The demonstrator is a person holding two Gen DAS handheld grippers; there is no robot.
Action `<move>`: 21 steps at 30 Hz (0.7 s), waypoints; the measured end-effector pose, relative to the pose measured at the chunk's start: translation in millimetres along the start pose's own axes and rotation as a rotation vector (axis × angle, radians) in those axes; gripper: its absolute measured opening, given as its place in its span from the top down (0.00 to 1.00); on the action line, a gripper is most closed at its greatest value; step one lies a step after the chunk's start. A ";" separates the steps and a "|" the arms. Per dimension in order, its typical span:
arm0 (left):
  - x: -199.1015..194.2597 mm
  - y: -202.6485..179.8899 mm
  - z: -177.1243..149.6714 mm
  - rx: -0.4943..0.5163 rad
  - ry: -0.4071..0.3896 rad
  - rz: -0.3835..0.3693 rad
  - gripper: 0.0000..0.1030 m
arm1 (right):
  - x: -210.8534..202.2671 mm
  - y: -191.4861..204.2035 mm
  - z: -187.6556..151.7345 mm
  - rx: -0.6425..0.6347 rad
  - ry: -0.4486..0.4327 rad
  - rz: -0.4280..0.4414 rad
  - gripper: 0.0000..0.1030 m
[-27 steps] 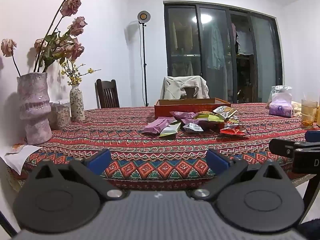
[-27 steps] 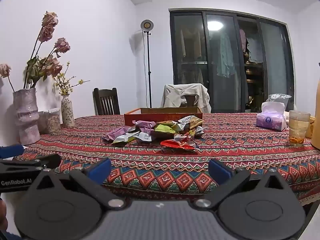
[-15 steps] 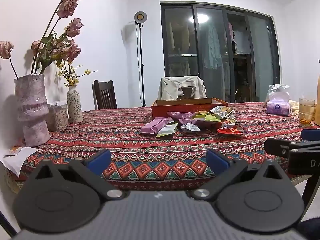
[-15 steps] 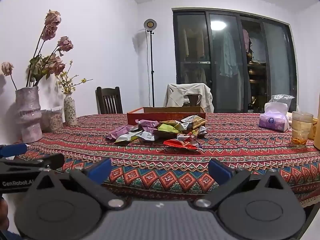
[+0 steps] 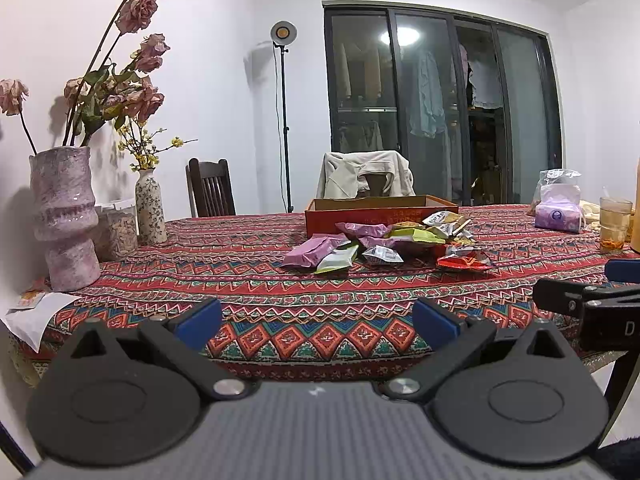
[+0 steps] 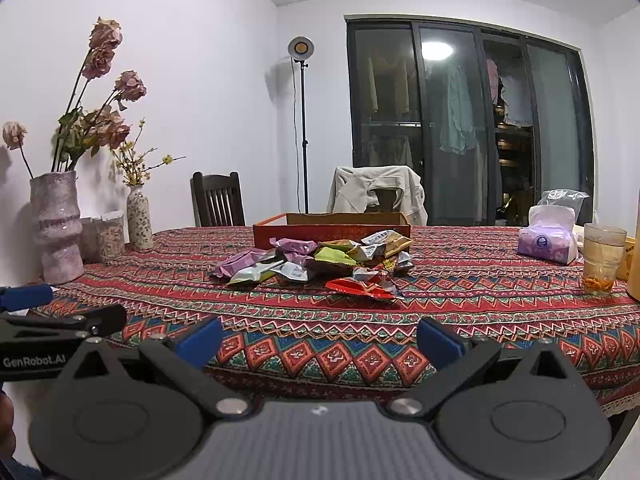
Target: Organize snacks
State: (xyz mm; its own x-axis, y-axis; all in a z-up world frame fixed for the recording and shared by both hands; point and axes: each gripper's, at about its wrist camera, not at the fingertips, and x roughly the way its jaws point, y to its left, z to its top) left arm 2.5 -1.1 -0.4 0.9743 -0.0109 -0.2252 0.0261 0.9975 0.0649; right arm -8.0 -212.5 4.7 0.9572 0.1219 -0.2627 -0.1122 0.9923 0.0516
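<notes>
Left wrist view shows both the left hand-held gripper (image 5: 316,324) and right hand-held gripper (image 6: 320,340) spread and empty at the bench's (image 5: 248,280) near edge, snacks (image 5: 384,246) heaped mid-bench before the box (image 5: 380,210); approach underway, reaching forward next.

The left gripper (image 5: 316,322) is a matte black plastic tool with a ribbed grey body. Two round black discs, each with a raised circle, flank that body, and flat black link arms run from silver pivot screws up to two blue rectangular fingers (image 5: 199,323). The right gripper (image 6: 320,336) has the same build: ribbed grey body, black discs, silver screws, blue fingers (image 6: 440,342). Seen from the right wrist camera, the left gripper's black side arm left of the grey body bears white lettering "GenRobot.AI", a small silver screw and a blue tip.
</notes>
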 end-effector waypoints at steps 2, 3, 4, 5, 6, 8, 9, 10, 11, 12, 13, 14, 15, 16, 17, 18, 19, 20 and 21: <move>0.1 0.0 0.3 -0.001 0.000 0.000 0.00 | 0.1 -0.3 0.3 -0.003 -0.002 0.000 0.00; 0.1 0.1 0.2 -0.001 0.001 0.000 0.00 | 0.2 -0.7 0.6 -0.004 -0.003 0.000 0.00; -0.1 0.5 0.2 0.000 0.001 -0.001 0.00 | 0.5 -1.2 1.0 -0.005 -0.004 0.000 0.00; -0.1 0.7 0.3 -0.001 0.002 0.000 0.00 | 0.6 -2.0 1.5 -0.005 -0.005 0.001 0.00; -0.1 0.8 0.4 -0.001 0.002 -0.001 0.00 | 0.6 -2.7 1.8 -0.005 -0.007 0.000 0.00; -0.1 0.8 0.3 0.000 0.002 -0.001 0.00 | 0.5 -3.0 2.7 -0.010 -0.012 -0.001 0.00; -0.1 0.9 0.4 -0.001 0.002 0.000 0.00 | 0.2 -2.8 2.9 -0.011 -0.014 -0.002 0.00; -0.1 1.1 0.3 -0.002 0.002 -0.001 0.00 | 0.1 -2.6 2.9 -0.013 -0.014 -0.001 0.00; -0.1 1.1 0.5 -0.003 0.001 -0.001 0.00 | 0.2 -2.1 3.0 -0.015 -0.014 0.000 0.00; 0.0 0.9 0.3 -0.002 0.001 0.000 0.00 | 0.5 -2.0 3.0 -0.016 -0.013 0.001 0.00; 0.1 1.5 -0.1 -0.003 0.001 0.000 0.00 | 0.7 -1.5 2.7 -0.017 -0.012 0.003 0.00; 0.2 1.7 -0.3 -0.004 0.002 0.000 0.00 | 0.4 -1.0 2.5 -0.018 -0.012 0.004 0.00; 0.3 2.3 -0.8 -0.006 0.002 0.000 0.00 | 0.4 -1.0 2.5 -0.018 -0.013 0.004 0.00; 0.3 2.8 -1.5 -0.007 0.003 0.001 0.00 | 0.2 -0.4 2.3 -0.019 -0.012 0.005 0.00; 0.4 2.9 -1.6 -0.009 0.003 0.002 0.00 | 0.2 0.1 2.5 -0.020 -0.012 0.005 0.00; 0.3 3.1 -1.9 -0.009 0.003 0.003 0.00 | 0.2 0.7 2.4 -0.020 -0.012 0.005 0.00; 0.0 3.4 -2.3 -0.010 0.003 0.003 0.00 | 0.1 0.6 2.4 -0.020 -0.012 0.005 0.00; 0.2 3.3 -2.1 -0.009 0.004 0.003 0.00 | 0.3 0.7 2.5 -0.020 -0.012 0.005 0.00; 0.2 3.6 -2.2 -0.010 0.005 0.003 0.00 | 0.3 0.9 2.2 -0.019 -0.011 0.005 0.00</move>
State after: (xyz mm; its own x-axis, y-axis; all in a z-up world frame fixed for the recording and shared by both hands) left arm 2.3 2.7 -2.3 0.9732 -0.0077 -0.2300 0.0211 0.9982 0.0560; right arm -7.2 -211.7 6.8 0.9594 0.1267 -0.2522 -0.1220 0.9919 0.0342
